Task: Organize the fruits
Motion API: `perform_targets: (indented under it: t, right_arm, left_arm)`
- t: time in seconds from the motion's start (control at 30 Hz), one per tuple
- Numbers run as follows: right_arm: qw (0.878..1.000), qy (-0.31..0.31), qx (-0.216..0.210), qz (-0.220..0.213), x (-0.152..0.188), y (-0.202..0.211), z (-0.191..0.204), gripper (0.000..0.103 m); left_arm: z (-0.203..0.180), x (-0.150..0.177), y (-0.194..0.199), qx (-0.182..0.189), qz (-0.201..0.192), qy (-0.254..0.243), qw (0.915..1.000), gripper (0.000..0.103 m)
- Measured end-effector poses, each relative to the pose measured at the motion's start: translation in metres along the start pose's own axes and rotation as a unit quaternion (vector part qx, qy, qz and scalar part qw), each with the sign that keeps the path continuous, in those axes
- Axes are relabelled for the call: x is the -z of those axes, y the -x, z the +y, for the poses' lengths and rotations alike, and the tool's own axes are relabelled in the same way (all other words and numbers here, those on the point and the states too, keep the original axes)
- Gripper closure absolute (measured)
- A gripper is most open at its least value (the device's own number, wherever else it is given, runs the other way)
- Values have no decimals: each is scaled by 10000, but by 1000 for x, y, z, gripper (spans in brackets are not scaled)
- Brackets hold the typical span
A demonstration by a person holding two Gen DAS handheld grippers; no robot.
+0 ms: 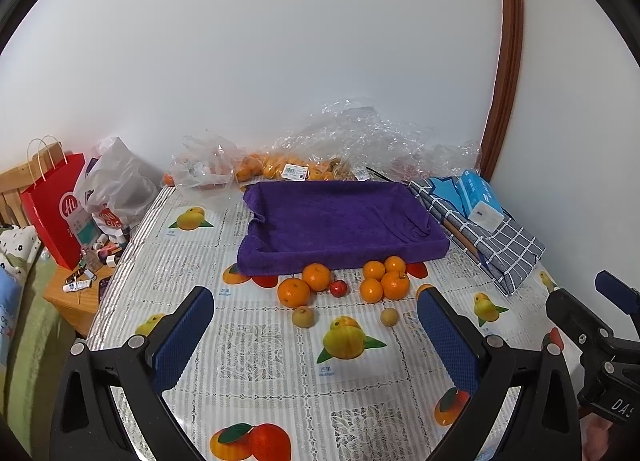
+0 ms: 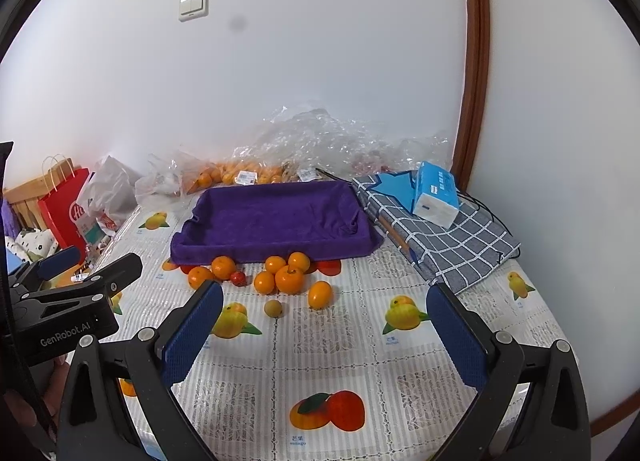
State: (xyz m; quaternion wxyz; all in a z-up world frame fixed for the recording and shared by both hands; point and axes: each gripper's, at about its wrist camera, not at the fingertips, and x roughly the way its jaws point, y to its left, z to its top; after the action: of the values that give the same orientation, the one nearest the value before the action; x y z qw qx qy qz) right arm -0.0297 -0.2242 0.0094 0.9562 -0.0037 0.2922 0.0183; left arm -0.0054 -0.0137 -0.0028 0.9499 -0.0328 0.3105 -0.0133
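Several oranges lie loose on the fruit-print tablecloth, right in front of a purple towel-lined tray. Among them sits a small red fruit. Two small brownish fruits lie nearer to me; the right wrist view shows one. One oval orange lies apart on the right. My left gripper is open, short of the fruits, holding nothing. My right gripper is open too, beside it and just as empty.
Clear plastic bags with more oranges line the wall behind the tray. A blue tissue pack rests on a checked cloth at the right. A red paper bag and a cluttered nightstand stand beyond the table's left edge.
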Motion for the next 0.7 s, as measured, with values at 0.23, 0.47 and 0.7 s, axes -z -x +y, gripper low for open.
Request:
perform_targets:
  t: [0.23, 0.47, 0.7]
  right_arm:
    - [10000, -82, -11, -12, 0, 1, -6, 2]
    - [10000, -47, -5, -30, 0, 0, -6, 2]
    - [10000, -20, 13, 14, 2, -3, -4, 2]
  left_arm:
    - [-1, -1, 0, -3, -8, -24, 10000, 1]
    - [-2, -2, 0, -9, -6, -29, 10000, 1]
    - [-5, -4, 0, -20, 19, -36, 10000, 1]
